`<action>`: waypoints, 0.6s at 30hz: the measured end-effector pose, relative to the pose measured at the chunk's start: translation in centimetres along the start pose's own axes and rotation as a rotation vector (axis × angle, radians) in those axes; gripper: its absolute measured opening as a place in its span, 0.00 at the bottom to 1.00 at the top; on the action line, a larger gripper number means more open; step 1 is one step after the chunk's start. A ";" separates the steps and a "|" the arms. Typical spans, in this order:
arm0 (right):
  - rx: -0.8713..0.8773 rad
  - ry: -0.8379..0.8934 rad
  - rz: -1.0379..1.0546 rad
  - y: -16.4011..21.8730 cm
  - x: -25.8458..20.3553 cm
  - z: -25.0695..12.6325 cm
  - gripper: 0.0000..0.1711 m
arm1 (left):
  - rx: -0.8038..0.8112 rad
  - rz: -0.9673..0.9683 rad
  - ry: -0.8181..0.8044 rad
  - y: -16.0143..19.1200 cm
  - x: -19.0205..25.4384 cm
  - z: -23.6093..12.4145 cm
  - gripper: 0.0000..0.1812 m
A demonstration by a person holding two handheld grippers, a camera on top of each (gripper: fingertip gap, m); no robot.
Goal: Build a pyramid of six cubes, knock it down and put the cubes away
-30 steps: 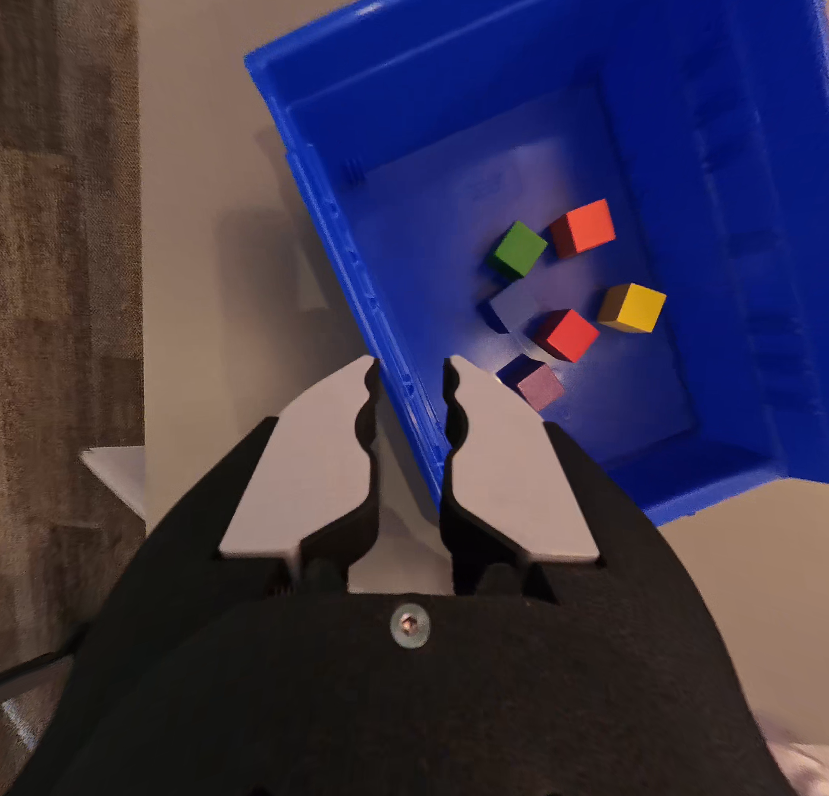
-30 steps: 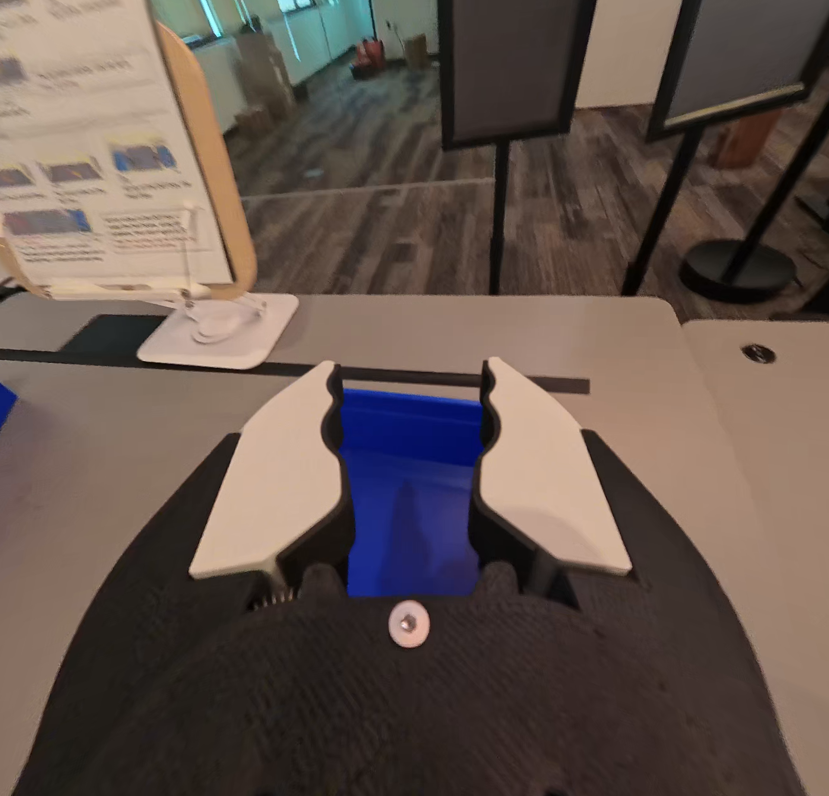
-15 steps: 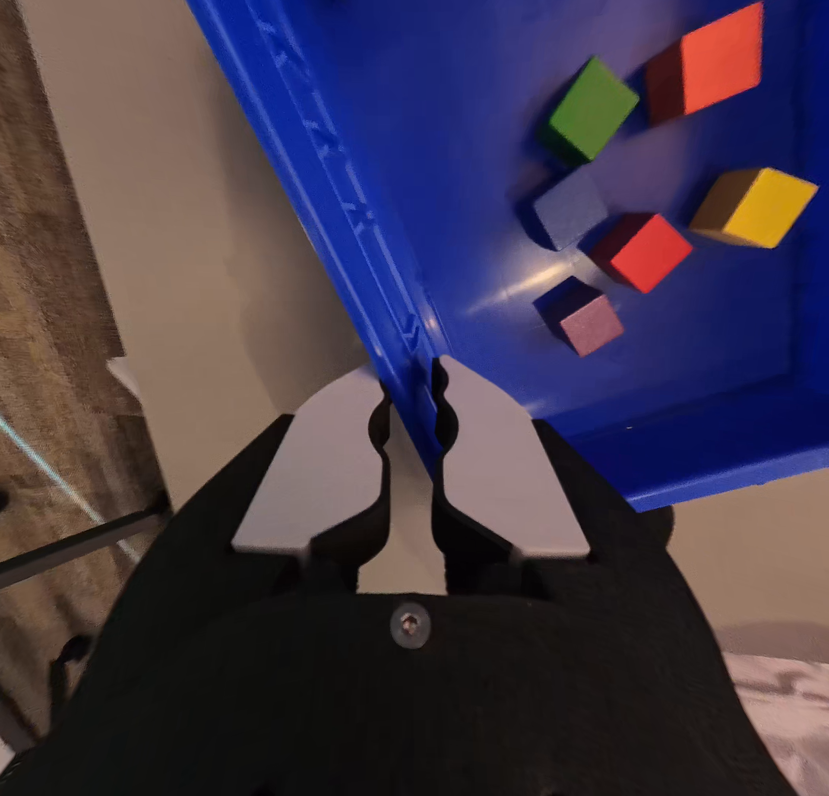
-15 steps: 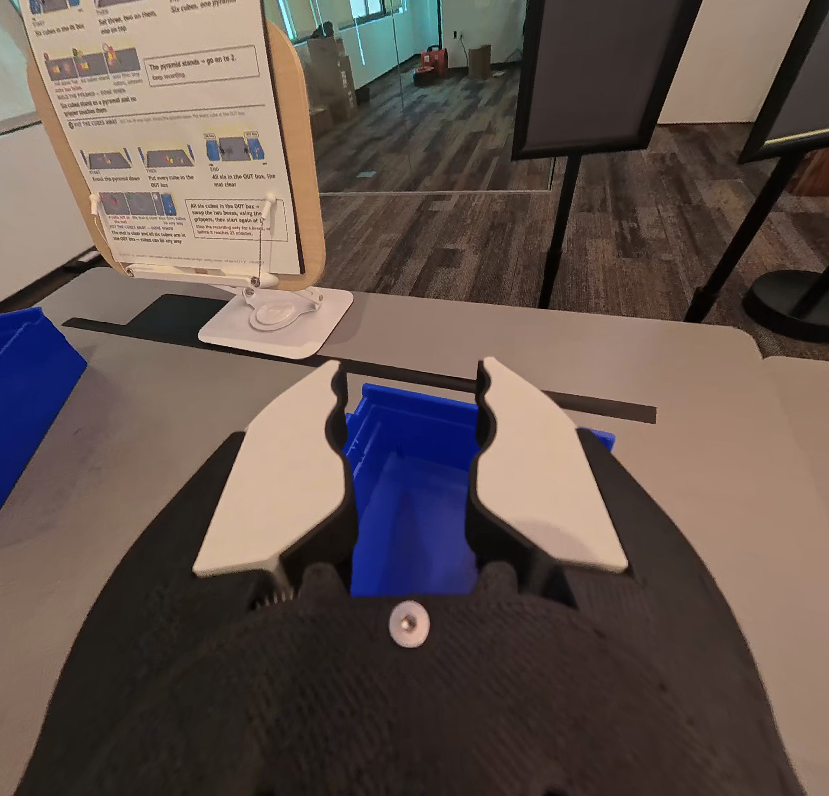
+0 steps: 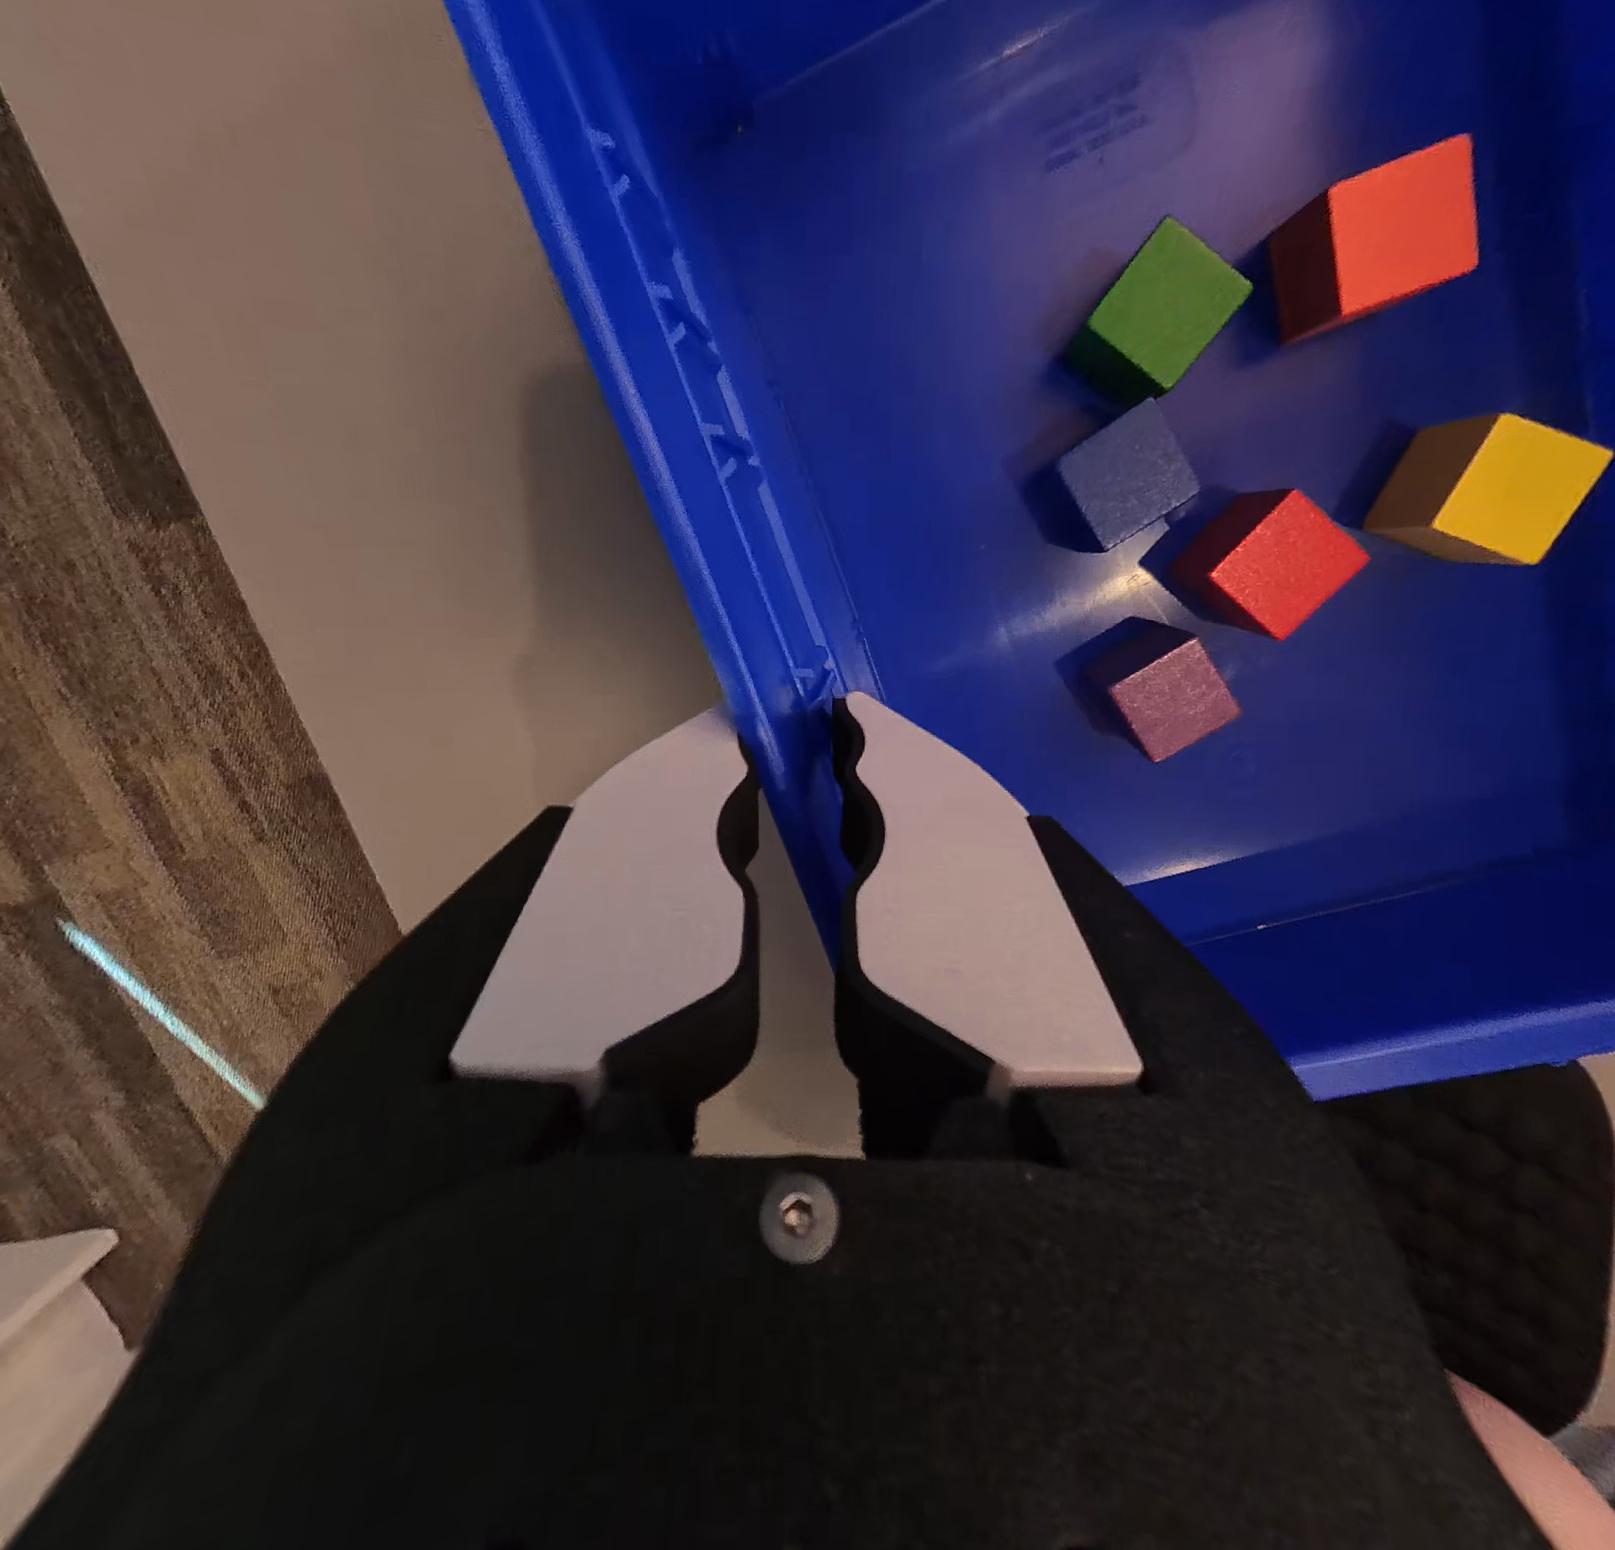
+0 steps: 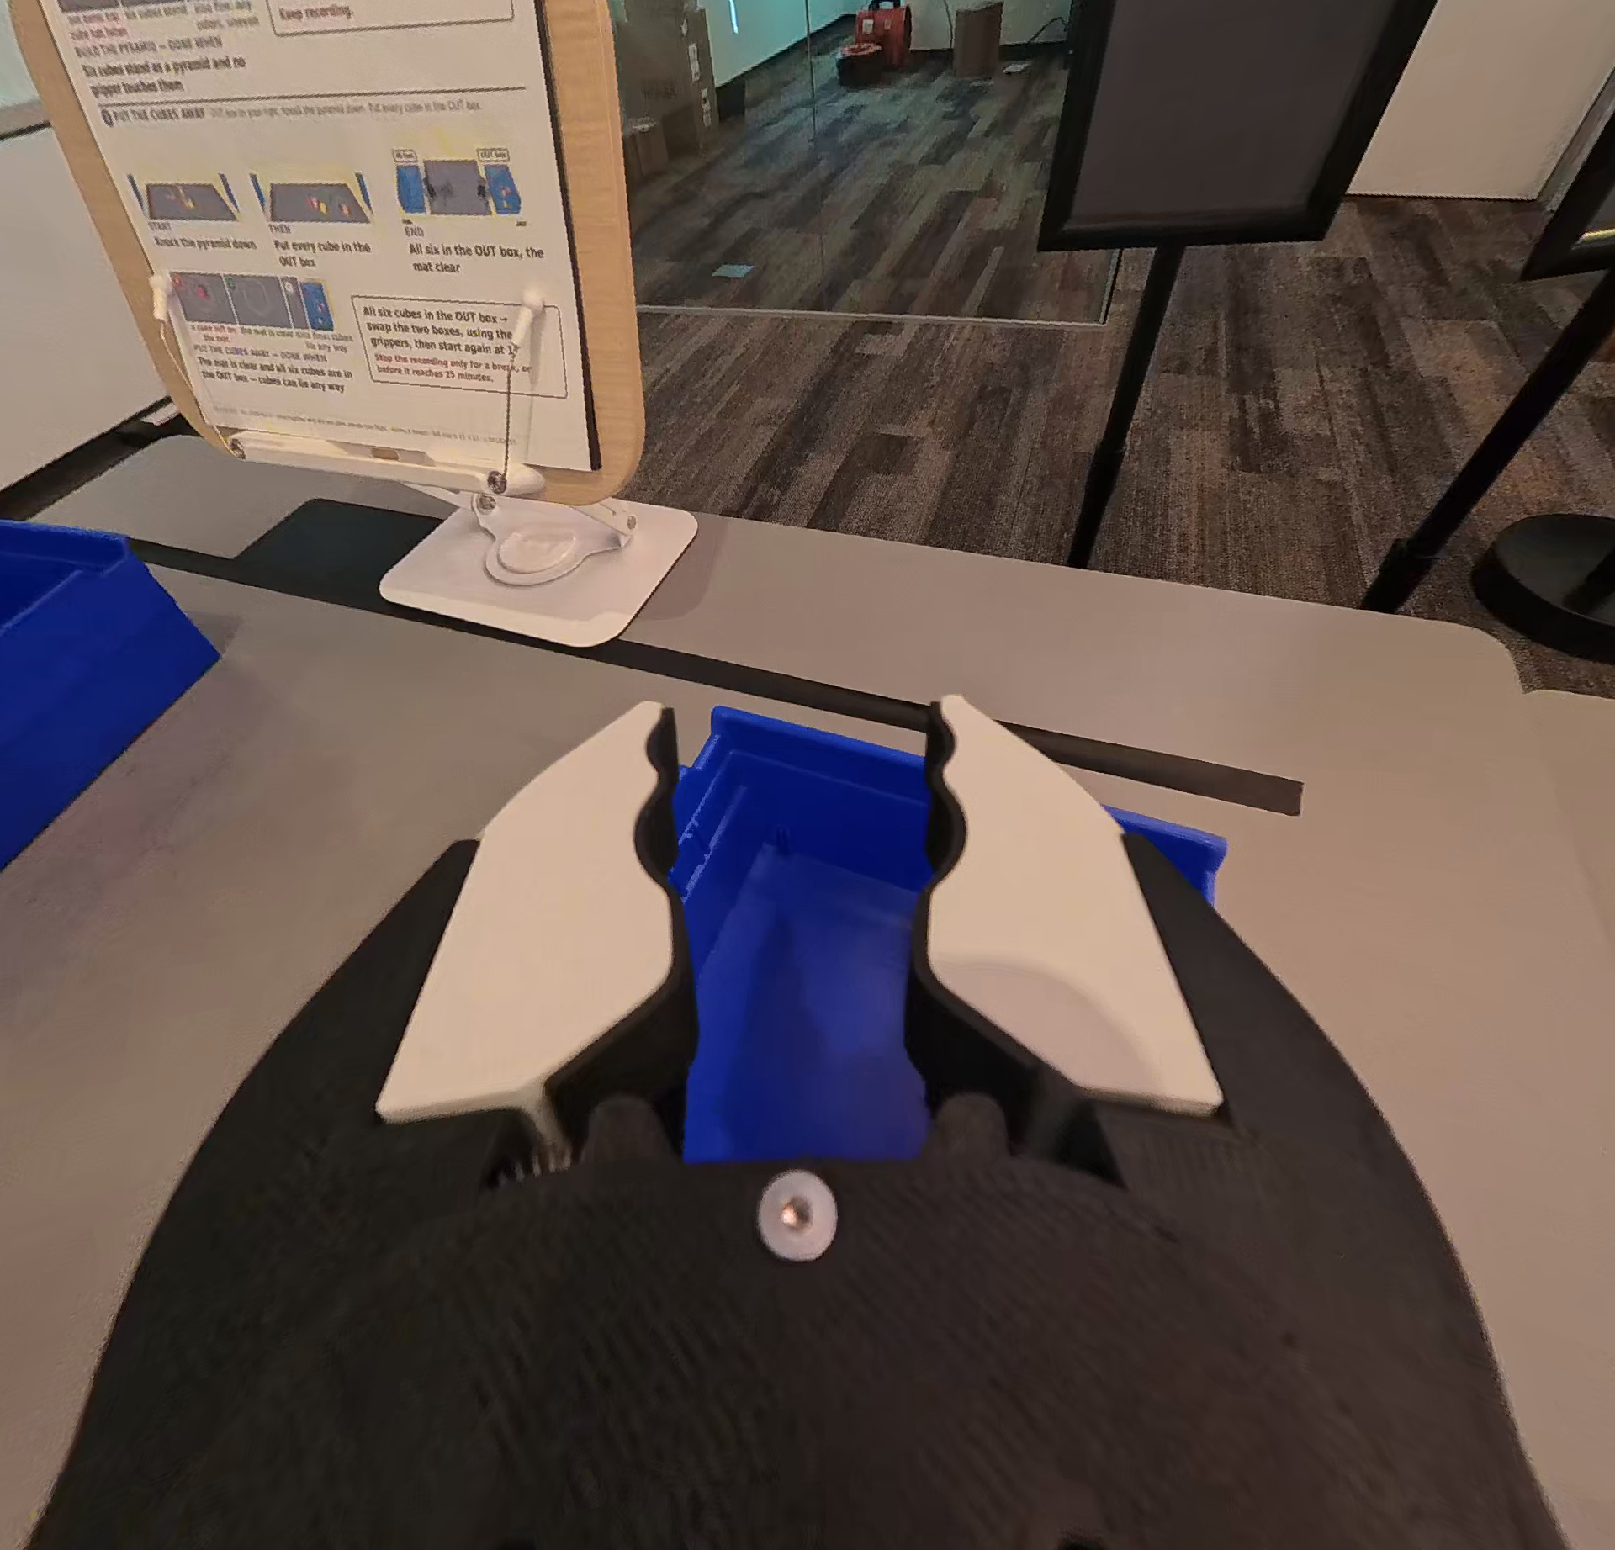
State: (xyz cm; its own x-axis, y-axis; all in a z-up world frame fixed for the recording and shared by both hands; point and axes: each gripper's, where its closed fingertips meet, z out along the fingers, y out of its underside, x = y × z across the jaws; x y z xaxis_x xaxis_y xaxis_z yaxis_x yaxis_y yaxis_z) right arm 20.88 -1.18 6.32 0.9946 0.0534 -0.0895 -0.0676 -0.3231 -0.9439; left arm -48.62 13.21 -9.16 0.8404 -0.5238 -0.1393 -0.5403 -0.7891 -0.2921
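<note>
Left wrist view: the left gripper [image 5: 793, 726] clamps the side wall of the blue box [image 5: 699, 372], with all six cubes [image 5: 1223, 477] inside. The right gripper [image 6: 800, 713] hangs open over a second, empty-looking box [image 6: 813, 774]. Putting away looks done.

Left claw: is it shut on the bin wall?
Shut on it: the left claw has one finger on each side of the blue bin wall, touching.
</note>
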 end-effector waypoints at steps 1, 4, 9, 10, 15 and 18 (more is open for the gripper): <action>0.000 -0.005 0.003 0.1 -0.1 0.1 0.33 | 0.018 0.012 0.008 -0.2 -0.2 0.1 0.07; -0.010 -0.039 0.017 0.5 -0.5 0.5 0.33 | 0.101 0.071 0.016 -1.0 -1.0 0.4 0.07; -0.036 -0.025 0.011 1.3 -0.5 1.4 0.33 | 0.216 0.066 0.040 -1.7 -1.3 0.0 0.08; -0.035 -0.015 0.003 1.2 -0.5 1.5 0.33 | 0.248 0.051 0.037 -2.1 -1.4 -0.7 0.12; 0.062 0.051 -0.067 -0.6 -0.5 1.1 0.33 | 0.564 0.003 -0.214 -5.7 -3.2 -9.4 0.17; 0.187 0.054 -0.122 -2.6 -1.4 0.3 0.34 | 0.765 -0.013 -0.400 -7.5 -2.4 -15.9 0.24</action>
State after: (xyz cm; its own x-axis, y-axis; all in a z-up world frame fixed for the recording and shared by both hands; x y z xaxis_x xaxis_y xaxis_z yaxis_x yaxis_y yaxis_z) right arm 19.61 -0.16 8.80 0.9987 0.0288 0.0413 0.0448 -0.1363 -0.9897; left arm -47.23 15.27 8.38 0.8759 -0.2509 -0.4122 -0.4738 -0.2857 -0.8330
